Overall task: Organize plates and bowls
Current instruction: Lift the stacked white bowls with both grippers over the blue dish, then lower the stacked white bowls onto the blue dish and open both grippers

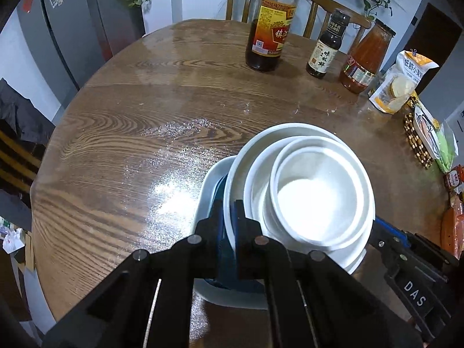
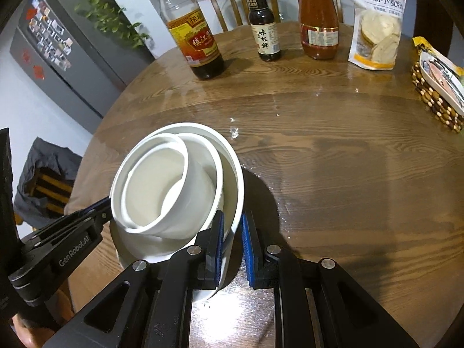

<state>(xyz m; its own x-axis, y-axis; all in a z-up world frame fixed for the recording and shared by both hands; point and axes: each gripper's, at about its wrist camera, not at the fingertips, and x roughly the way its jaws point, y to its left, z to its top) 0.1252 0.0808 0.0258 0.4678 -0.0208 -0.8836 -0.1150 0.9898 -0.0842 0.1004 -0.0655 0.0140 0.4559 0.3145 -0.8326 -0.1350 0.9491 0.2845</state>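
A nest of white bowls sits tilted over a white plate on the round wooden table. My left gripper is shut on the left rim of the outer bowl. In the right wrist view the same bowls lean left, a small bowl inside larger ones. My right gripper straddles the right rim of the outer bowl; a gap shows by the right pad. The left gripper holds the far rim there. The right gripper's arm shows in the left wrist view.
At the table's far side stand a vinegar bottle, a small dark sauce bottle, a red sauce jar and a flour bag. A beaded mat with a packet lies at the right edge. Chairs and a fridge stand beyond.
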